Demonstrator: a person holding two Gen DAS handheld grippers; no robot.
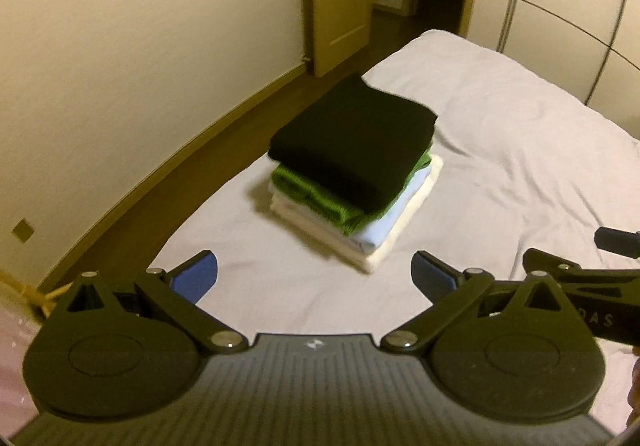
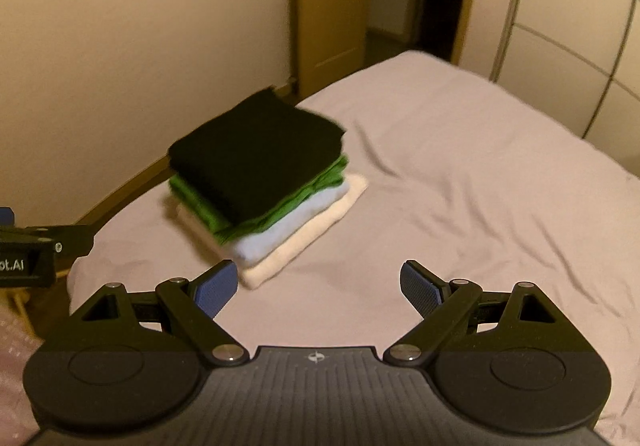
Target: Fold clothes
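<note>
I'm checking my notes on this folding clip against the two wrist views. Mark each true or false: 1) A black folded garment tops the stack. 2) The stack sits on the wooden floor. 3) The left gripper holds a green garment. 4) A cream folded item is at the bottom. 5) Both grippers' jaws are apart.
1) True: the black folded garment lies on top of the stack.
2) False: it rests on the pale bed sheet.
3) False: the left gripper is empty; the green folded garment lies second in the stack.
4) True: the cream folded cloth is lowest.
5) True: the right gripper is open as well.
</note>
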